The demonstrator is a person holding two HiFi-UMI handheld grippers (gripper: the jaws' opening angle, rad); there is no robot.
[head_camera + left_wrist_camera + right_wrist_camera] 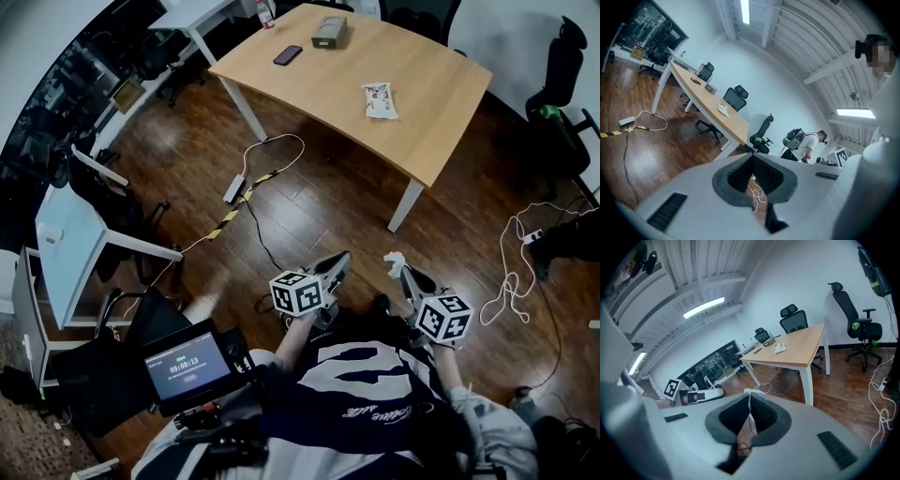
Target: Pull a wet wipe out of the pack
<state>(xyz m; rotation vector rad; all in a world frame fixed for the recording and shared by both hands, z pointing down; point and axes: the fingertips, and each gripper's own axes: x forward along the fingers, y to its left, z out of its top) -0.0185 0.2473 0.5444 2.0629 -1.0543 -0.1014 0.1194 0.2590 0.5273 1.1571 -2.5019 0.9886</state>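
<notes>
Well short of the wooden tabletop [431, 112], both grippers hang over the dark plank floor [319, 202], close to the person's body. On the tabletop lies the wet wipe pack [380, 100], flat, near the side that faces the person. Farther back sit a dark phone [288, 54] and a small box [328, 31]. The right gripper [401, 269] has its fingers pressed together on a small crumpled wipe [393, 259] — in the right gripper view a white sliver pokes out at the tips. The left gripper [336, 264] has its fingers closed tip to tip with nothing between them. Between the grippers and the tabletop, a power strip [233, 188] with its lead and a strip of yellow-black tape [234, 211] cross the floor — a tangled white cable [511, 272] lies off to the right.
</notes>
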